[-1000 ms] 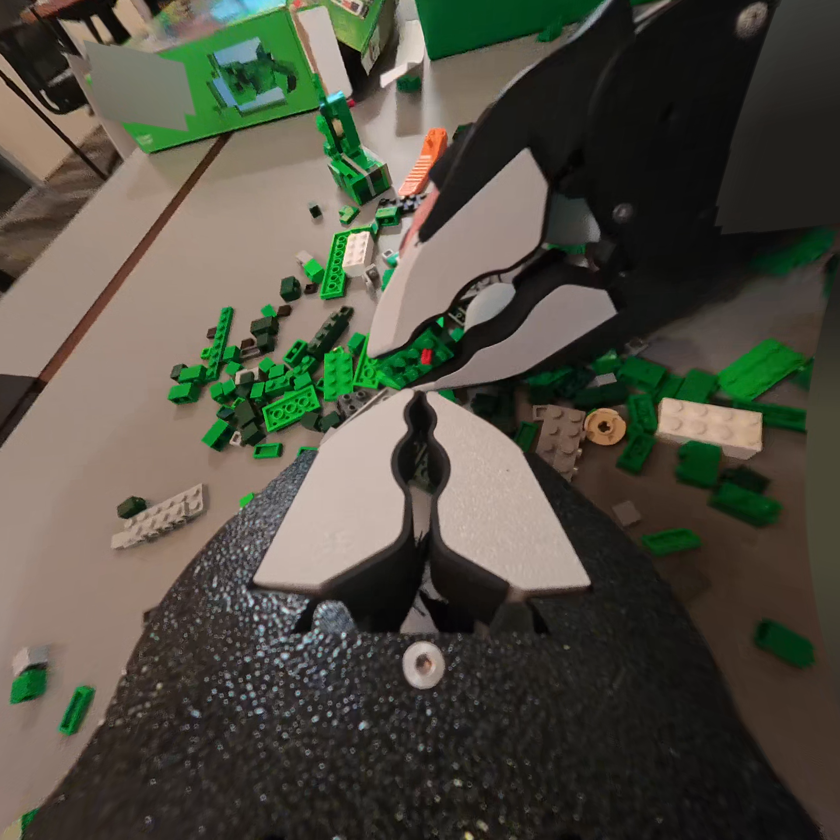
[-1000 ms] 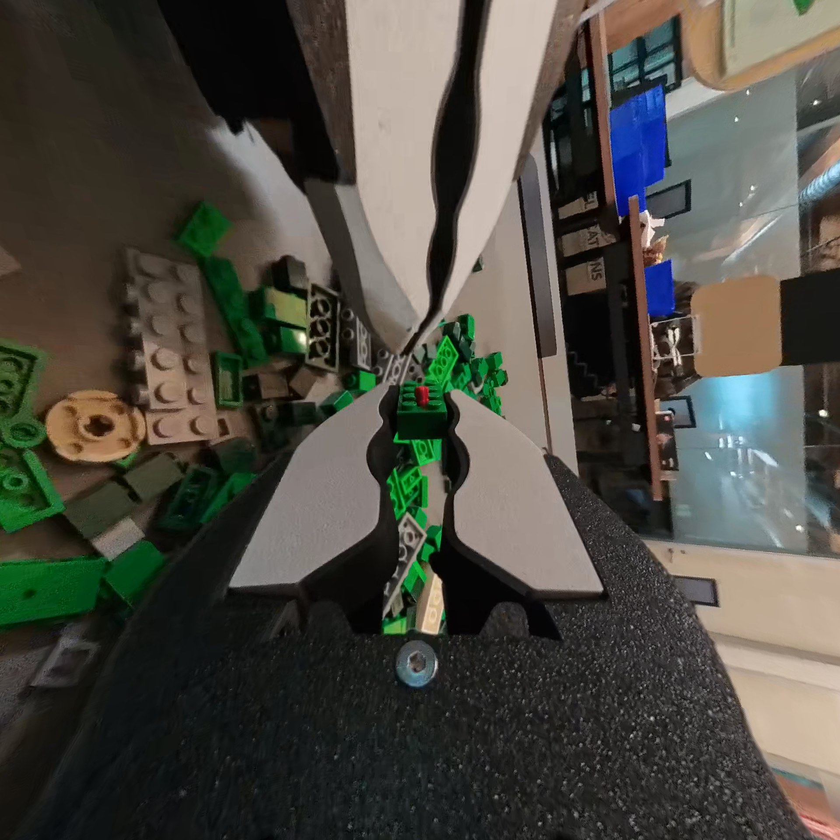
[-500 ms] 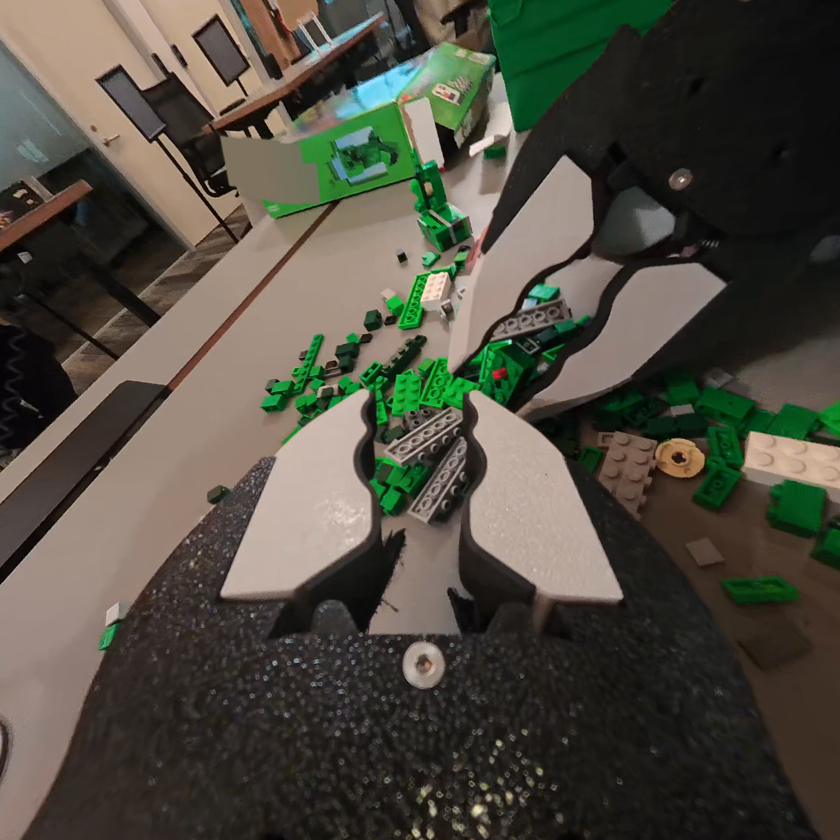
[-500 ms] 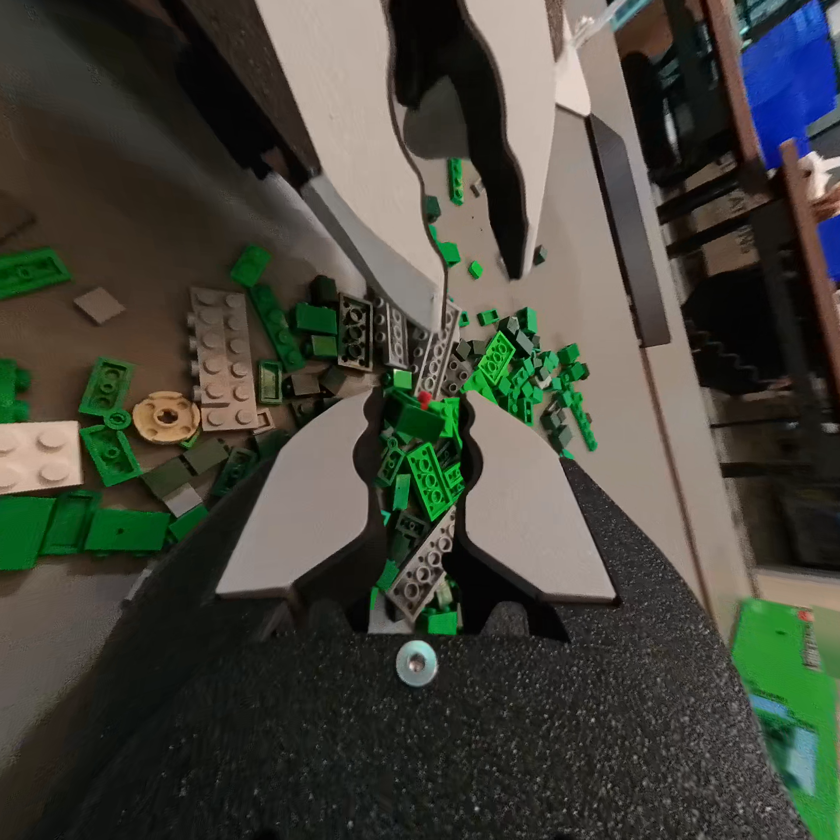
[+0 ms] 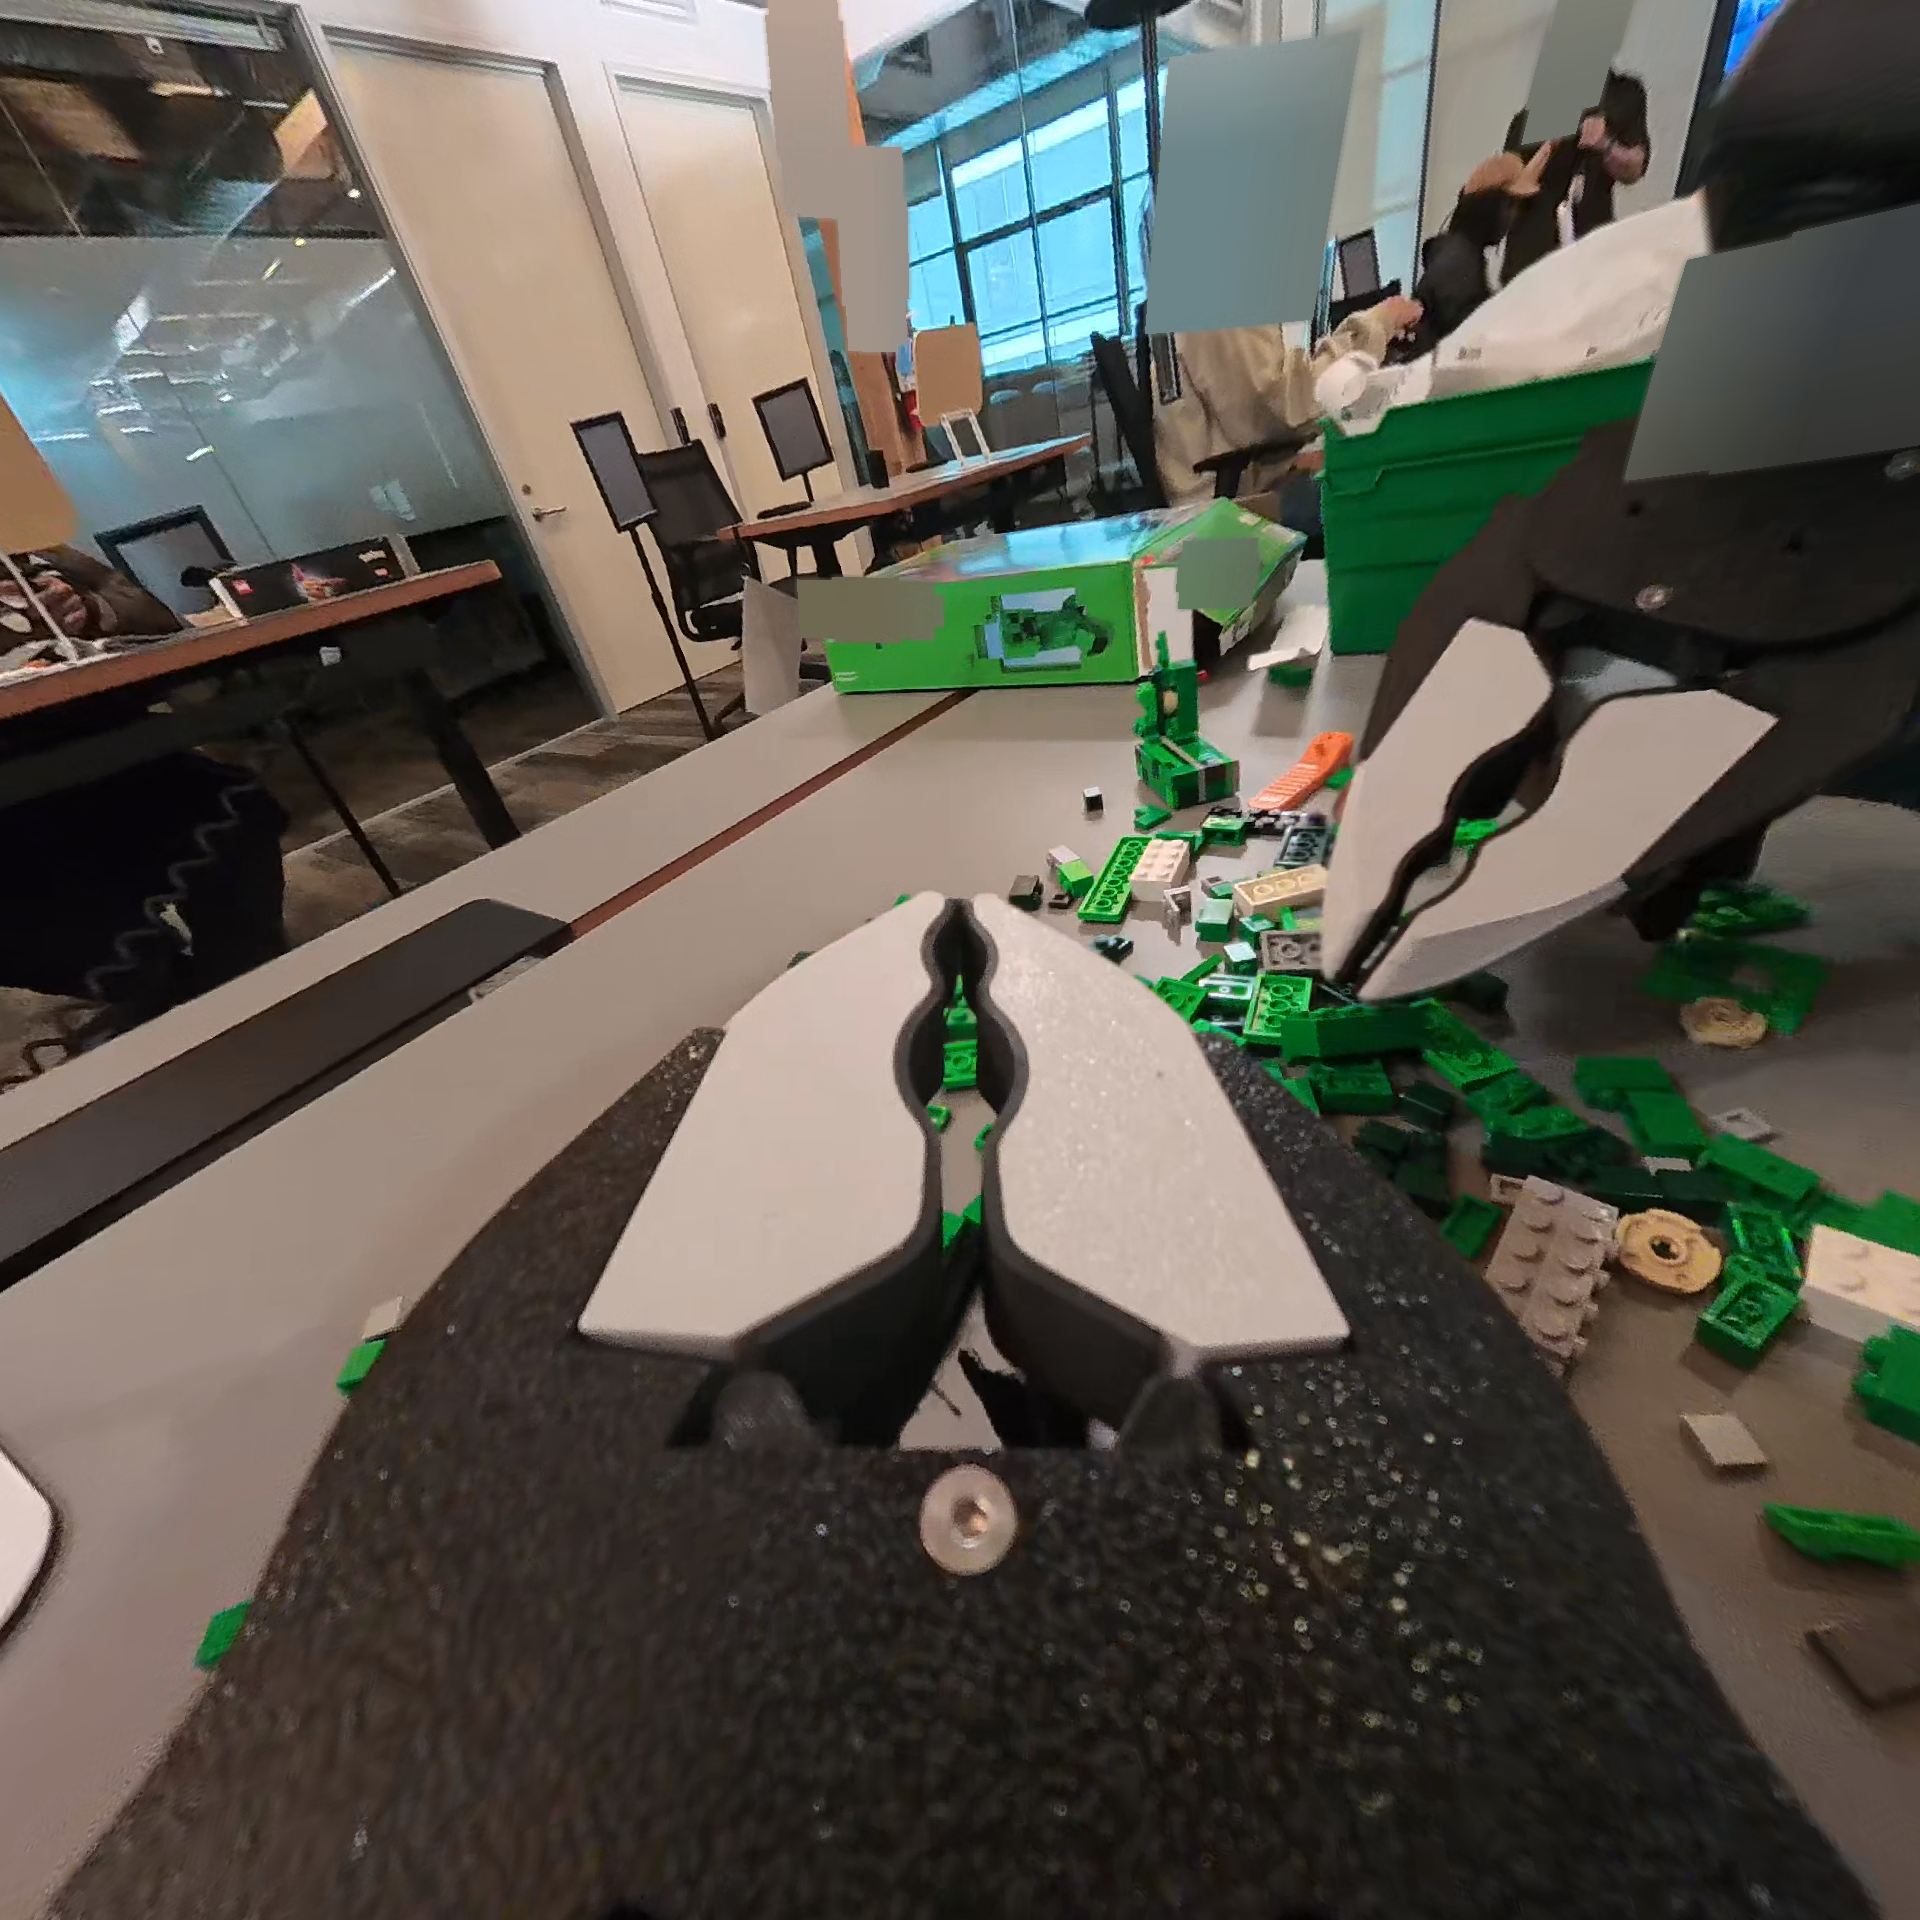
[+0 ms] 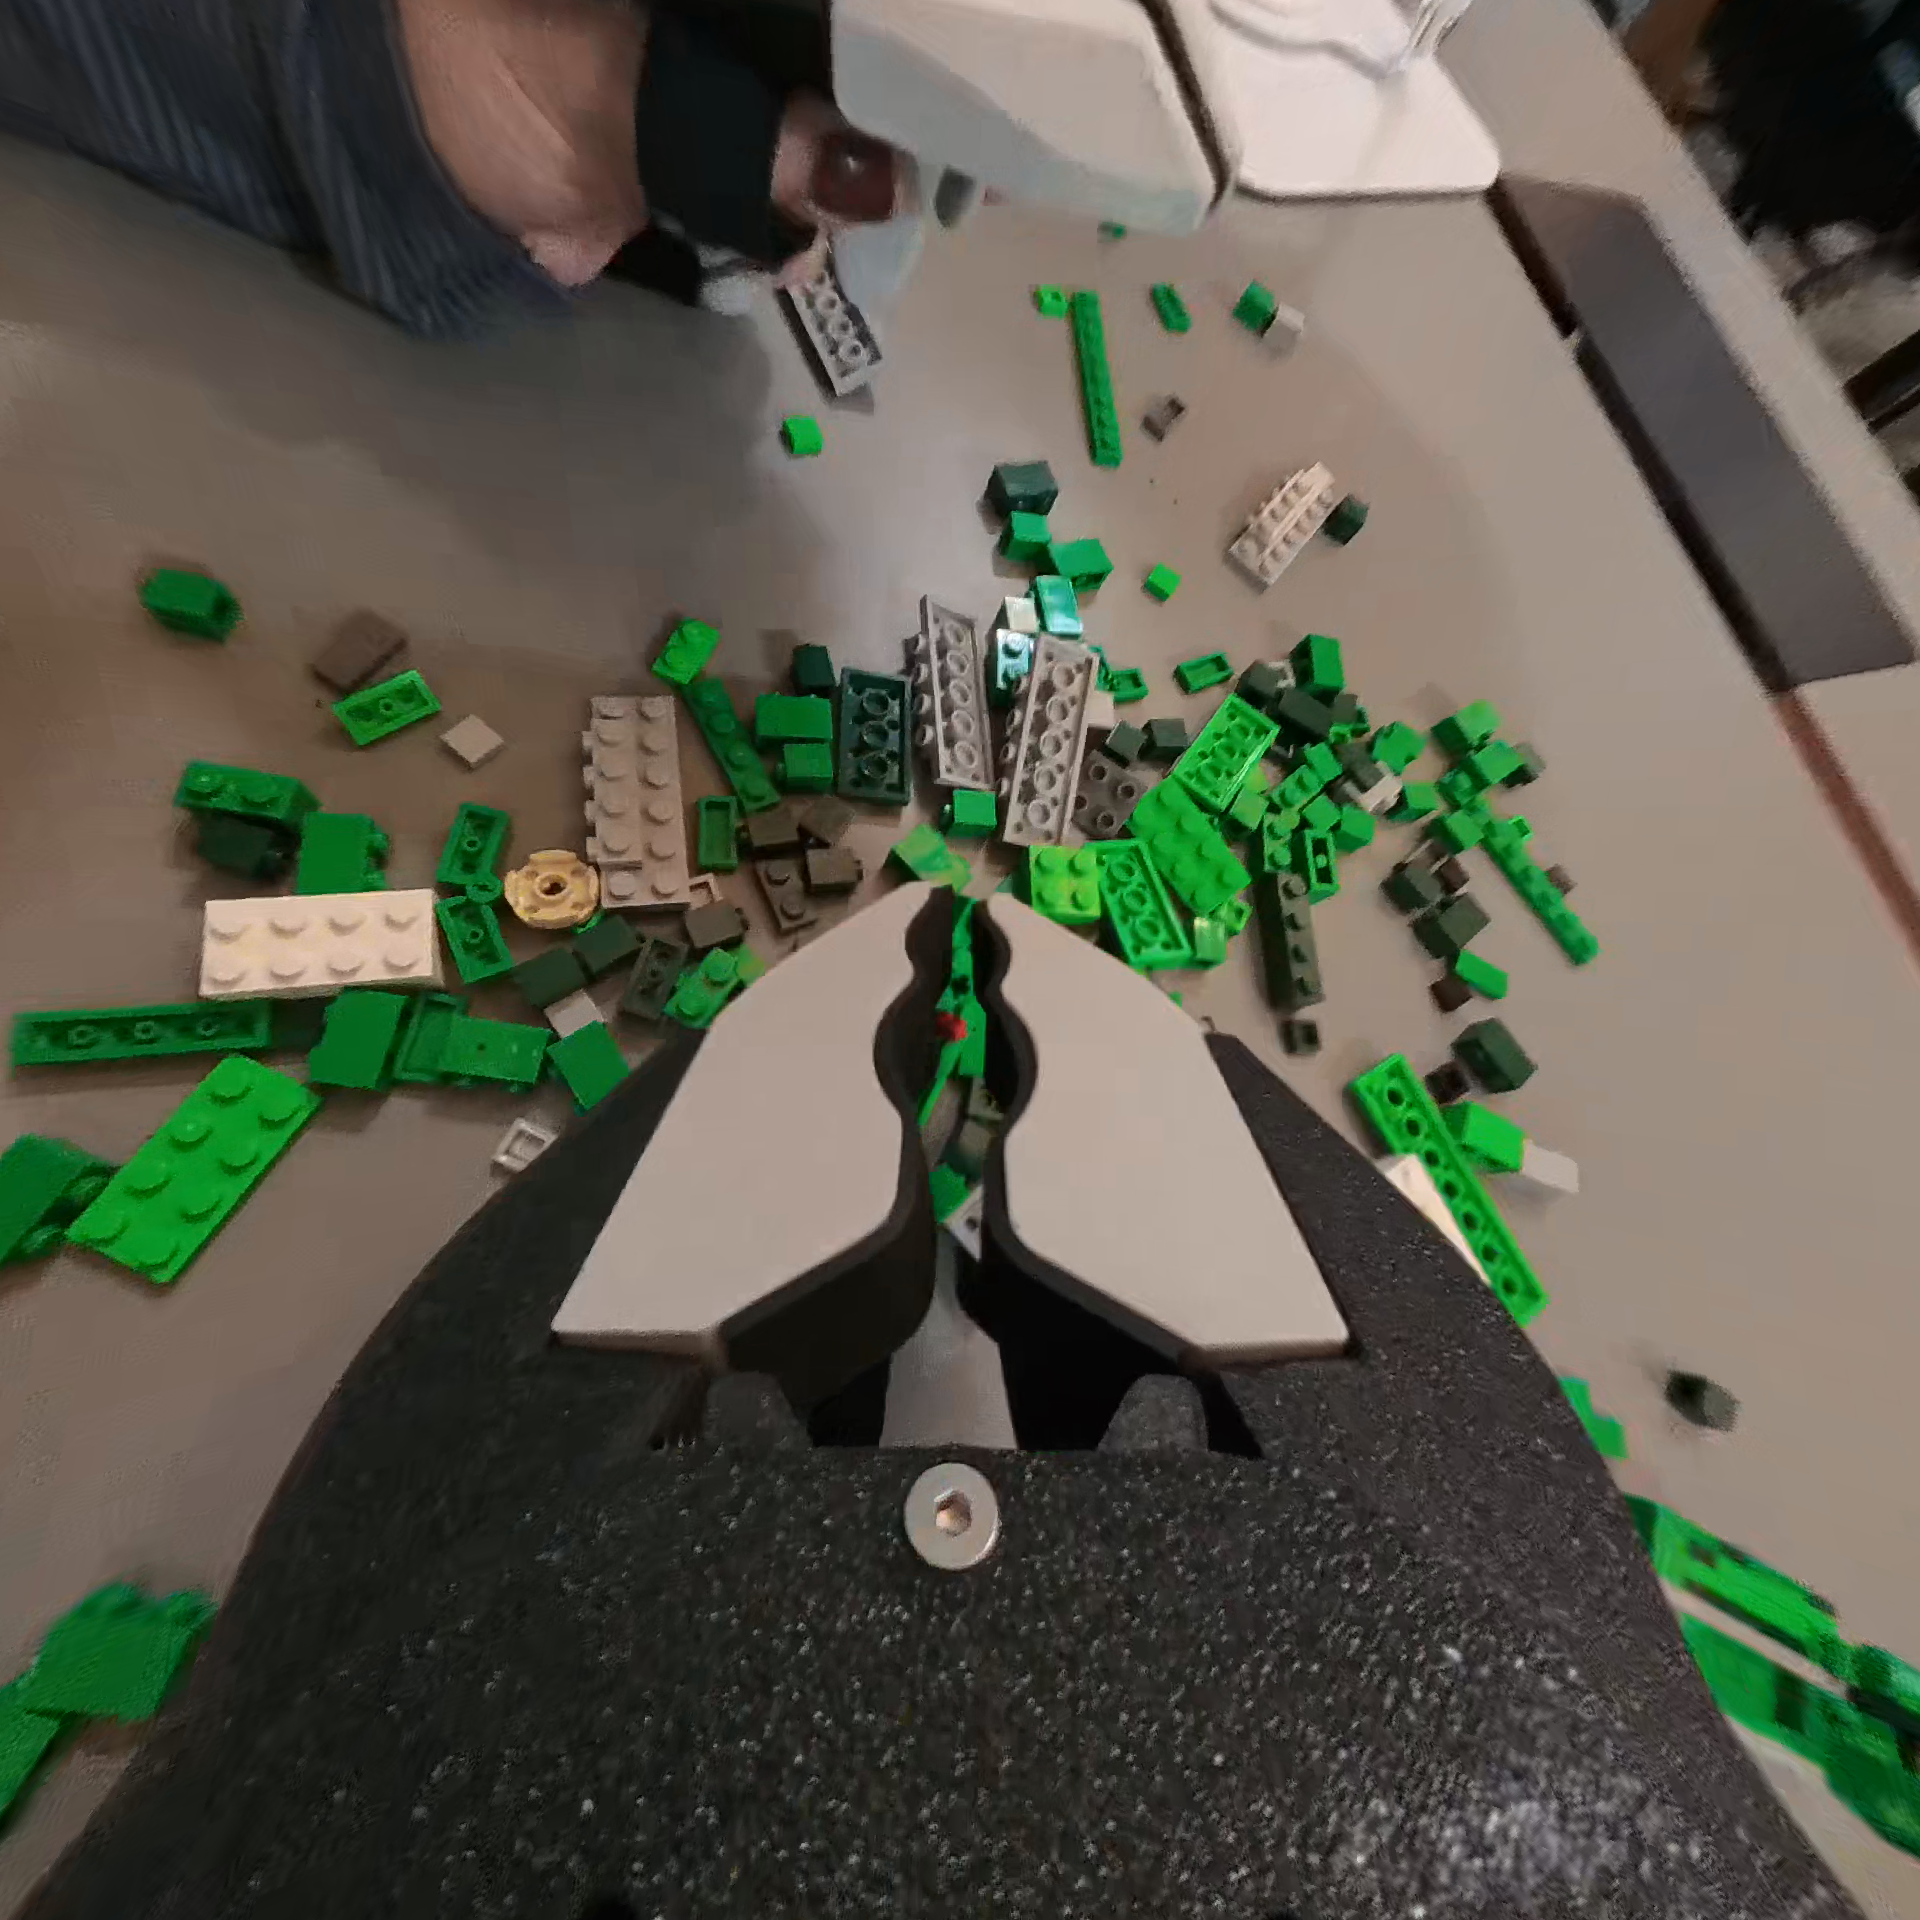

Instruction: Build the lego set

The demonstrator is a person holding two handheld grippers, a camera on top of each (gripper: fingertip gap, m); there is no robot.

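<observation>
My left gripper (image 5: 961, 906) is shut with nothing between its pads, and it hangs above the grey table (image 5: 727, 852) to the left of the brick pile. My right gripper (image 6: 961, 899) is shut on a thin green piece (image 6: 964, 987) with a small red stud (image 6: 948, 1029), seen edge-on between the pads. In the left wrist view the right gripper (image 5: 1356, 977) points down with its tips at the pile of green and grey bricks (image 5: 1351, 1039). A part-built green figure (image 5: 1179, 748) stands farther back.
A green set box (image 5: 1039, 623) and a green crate (image 5: 1455, 520) stand at the back, with an orange brick separator (image 5: 1304, 774) near the figure. A white brick (image 6: 317, 940), a tan round piece (image 6: 551, 885) and a grey plate (image 6: 634, 800) lie left of the pile. A person's hand (image 6: 561, 156) is at the top. One gripper's finger ends stand about 11 cm off the other's. The grey plate (image 6: 634, 800) is about 6 cm from my right fingertips and 12 cm from my left. Look for it in the left wrist view (image 5: 1546, 1257) too.
My left gripper opened, then shut again on nothing, and drew back from the right gripper. My right gripper opened over the pile and closed again on the green piece with the red stud.
</observation>
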